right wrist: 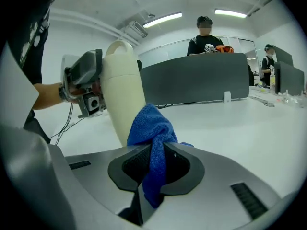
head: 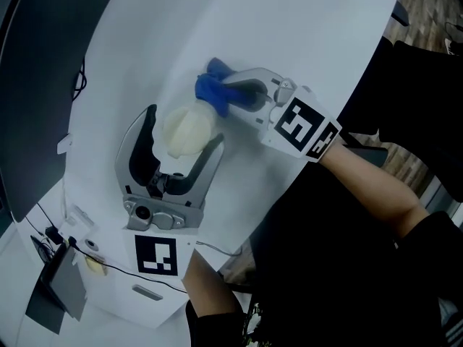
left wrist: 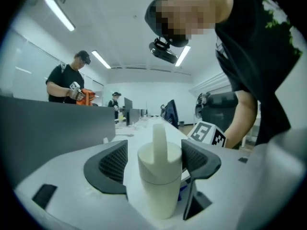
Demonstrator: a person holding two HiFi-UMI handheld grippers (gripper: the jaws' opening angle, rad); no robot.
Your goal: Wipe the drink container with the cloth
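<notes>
The white worktop (head: 289, 35) fills most of the head view, with a dark grey partition (right wrist: 201, 80) along its far edge in the right gripper view. The left gripper (head: 184, 126) reaches up from the lower left of the head view, its jaws released and spread round the drink container (head: 189, 134). In the left gripper view, the pad on the frame's right meets the container's side, while a gap shows at the other pad. The right gripper (head: 230, 96) comes in from the right of the head view, its jaws clenched on a bunched blue cloth (head: 211, 89). The container sits near the middle of the head view, between the left gripper's jaw tips. It is a plain cream cylinder with smooth walls, a seam below its lid and a narrow upright tab rising from the top. Whether its base rests on the worktop cannot be told. The cloth's free fold presses against the container's side, at its upper right edge in the head view.
</notes>
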